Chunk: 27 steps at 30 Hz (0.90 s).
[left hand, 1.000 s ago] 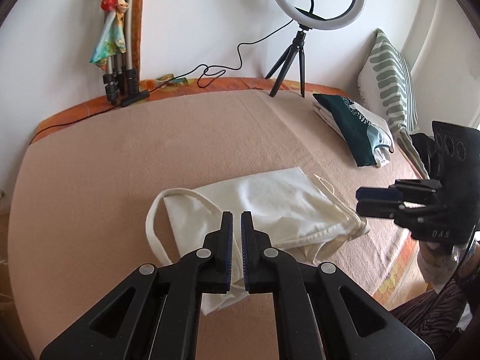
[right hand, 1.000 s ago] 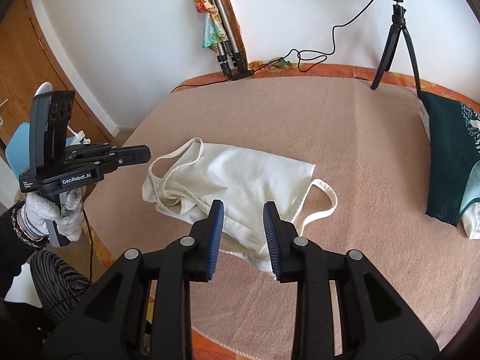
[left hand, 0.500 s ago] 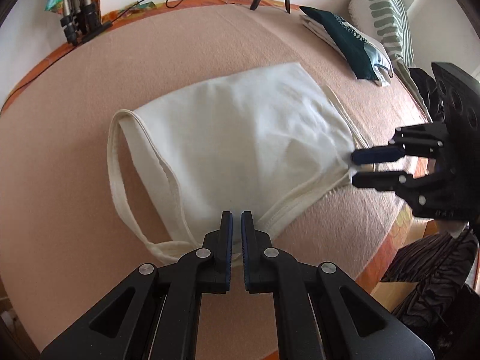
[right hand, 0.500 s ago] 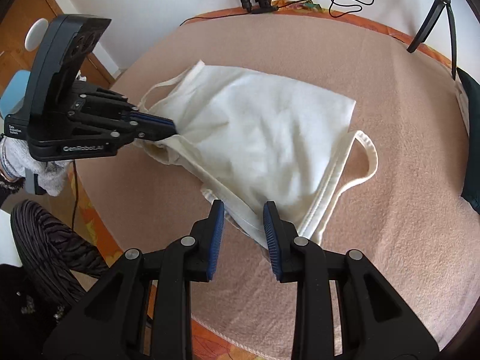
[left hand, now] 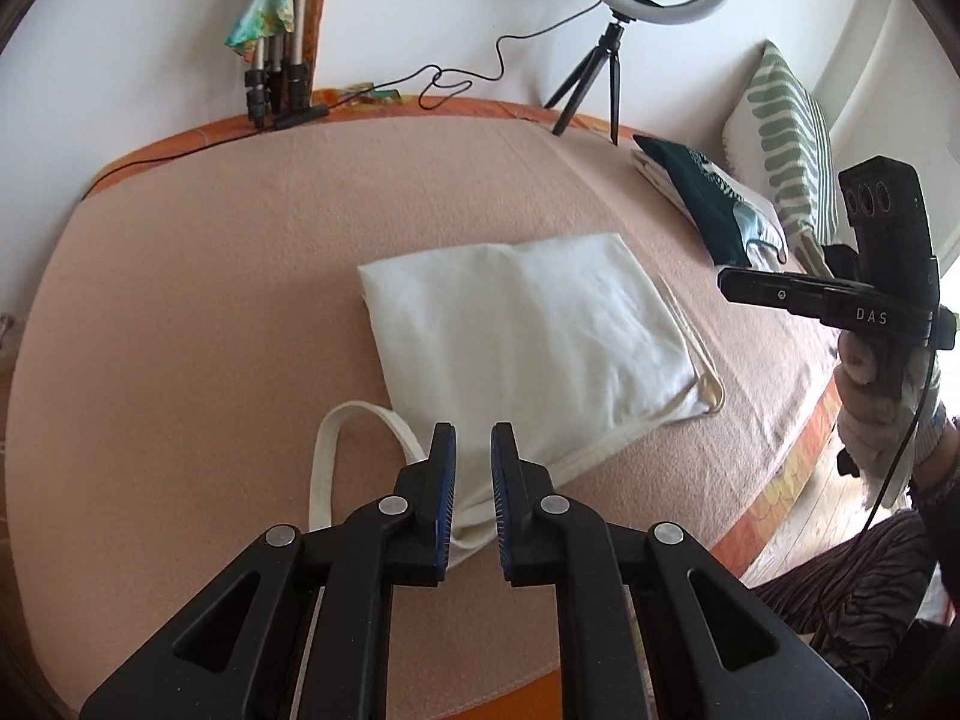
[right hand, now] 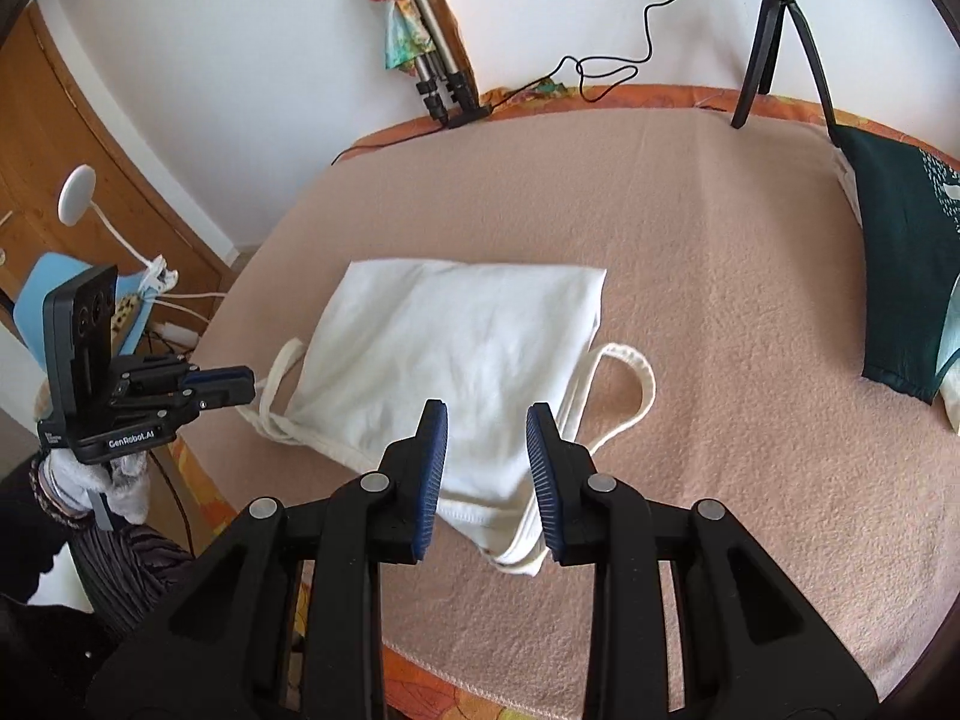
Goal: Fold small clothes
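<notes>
A cream tank top (left hand: 528, 336) lies folded in half on the tan blanket (left hand: 180, 330), its straps sticking out at the near side. It also shows in the right wrist view (right hand: 462, 354). My left gripper (left hand: 471, 438) is slightly open and empty, held above the top's near strap edge. My right gripper (right hand: 486, 420) is open and empty, above the top's near corner. Each gripper shows from the side in the other's view: the right (left hand: 729, 282), the left (right hand: 249, 381).
A stack of folded clothes with a dark green one on top (left hand: 714, 198) lies at the right. A striped pillow (left hand: 792, 138) is behind it. A ring light on a tripod (left hand: 606, 48) and folded tripods (left hand: 276, 72) stand by the far wall. The bed edge is near me.
The top has been folded over onto itself into a smaller rectangle. Both grippers have let go, opened and pulled back up from the cloth.
</notes>
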{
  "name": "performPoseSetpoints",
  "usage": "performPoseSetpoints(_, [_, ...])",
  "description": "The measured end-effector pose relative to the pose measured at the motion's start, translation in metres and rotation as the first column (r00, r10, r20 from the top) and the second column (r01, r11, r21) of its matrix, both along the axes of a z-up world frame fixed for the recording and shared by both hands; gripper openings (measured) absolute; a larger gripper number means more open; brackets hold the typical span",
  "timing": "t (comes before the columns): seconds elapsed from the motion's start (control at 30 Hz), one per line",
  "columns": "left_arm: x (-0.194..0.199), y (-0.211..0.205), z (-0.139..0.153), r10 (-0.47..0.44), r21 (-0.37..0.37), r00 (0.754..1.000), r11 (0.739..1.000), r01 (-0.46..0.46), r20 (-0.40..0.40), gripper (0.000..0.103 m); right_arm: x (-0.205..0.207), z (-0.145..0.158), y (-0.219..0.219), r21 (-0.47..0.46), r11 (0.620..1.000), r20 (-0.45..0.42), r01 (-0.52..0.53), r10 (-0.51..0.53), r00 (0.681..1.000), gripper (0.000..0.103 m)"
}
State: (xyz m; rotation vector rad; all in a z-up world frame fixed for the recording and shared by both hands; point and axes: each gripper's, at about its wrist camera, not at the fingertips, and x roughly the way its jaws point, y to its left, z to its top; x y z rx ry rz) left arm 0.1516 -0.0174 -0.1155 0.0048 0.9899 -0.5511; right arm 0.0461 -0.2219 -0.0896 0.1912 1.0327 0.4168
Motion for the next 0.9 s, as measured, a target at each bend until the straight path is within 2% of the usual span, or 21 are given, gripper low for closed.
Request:
performPoseSetpoints(0.13, [0.033,-0.02,0.005,0.031,-0.06,0.999,0.998,-0.03,0.011,0.01,0.036,-0.001,0.012,0.064,0.997,0.015,0.039,-0.04,0.999,0.029])
performPoseSetpoints(0.23, [0.056,-0.033,-0.008,0.067,-0.094,0.998,0.993,-0.067,0.003,0.01,0.062,-0.017,0.027,0.11,0.993,-0.008,0.049,-0.049,0.999,0.029])
performPoseSetpoints(0.33, [0.078,-0.038,-0.028,0.133,-0.065,0.991,0.989,-0.133,-0.004,0.01,0.081,-0.038,0.033,0.11,0.989,-0.042,0.097,-0.093,0.995,0.029])
performPoseSetpoints(0.47, [0.088,-0.029,-0.054,0.21,-0.008,0.977,0.978,-0.21,-0.025,0.01,0.092,-0.067,0.015,0.076,0.975,-0.1,0.208,-0.2,0.975,0.029])
performPoseSetpoints(0.5, [0.086,-0.026,-0.055,0.21,-0.011,0.978,0.978,-0.21,-0.004,0.01,0.092,-0.072,0.008,0.066,0.97,-0.108,0.233,-0.226,0.968,0.029])
performPoseSetpoints(0.53, [0.084,-0.025,-0.054,0.217,0.006,0.976,0.976,-0.217,0.011,0.01,0.091,-0.075,0.0,0.053,0.966,-0.112,0.253,-0.246,0.963,0.024])
performPoseSetpoints(0.6, [0.082,-0.022,-0.049,0.231,0.054,0.972,0.971,-0.233,0.039,0.01,0.088,-0.075,-0.011,0.025,0.956,-0.115,0.293,-0.288,0.951,0.025])
performPoseSetpoints(0.63, [0.08,-0.017,-0.045,0.242,0.057,0.969,0.968,-0.244,0.044,0.01,0.086,-0.072,-0.016,0.007,0.955,-0.107,0.296,-0.293,0.95,0.025])
performPoseSetpoints(0.7, [0.078,-0.005,-0.038,0.241,0.015,0.97,0.97,-0.241,0.021,0.01,0.079,-0.065,-0.022,0.004,0.957,-0.094,0.289,-0.287,0.953,0.025])
performPoseSetpoints(0.73, [0.075,0.002,-0.034,0.253,-0.003,0.968,0.968,-0.253,0.01,0.012,0.076,-0.061,-0.024,0.015,0.96,-0.09,0.281,-0.278,0.956,0.026])
performPoseSetpoints(0.8, [0.067,0.016,-0.027,0.261,-0.063,0.965,0.963,-0.263,-0.034,0.023,0.069,-0.053,-0.027,0.028,0.963,-0.083,0.267,-0.264,0.961,0.028])
performPoseSetpoints(0.83, [0.064,0.022,-0.025,0.259,-0.103,0.964,0.959,-0.265,-0.067,0.042,0.066,-0.049,-0.028,0.038,0.965,-0.082,0.259,-0.255,0.963,0.029])
performPoseSetpoints(0.87, [0.059,0.028,-0.024,0.26,-0.154,0.961,0.95,-0.272,-0.093,0.048,0.063,-0.047,-0.029,0.052,0.968,-0.083,0.246,-0.241,0.967,0.03])
performPoseSetpoints(0.9, [0.053,0.032,-0.024,0.246,-0.208,0.963,0.942,-0.264,-0.108,0.048,0.061,-0.044,-0.029,0.065,0.97,-0.081,0.233,-0.228,0.97,0.034])
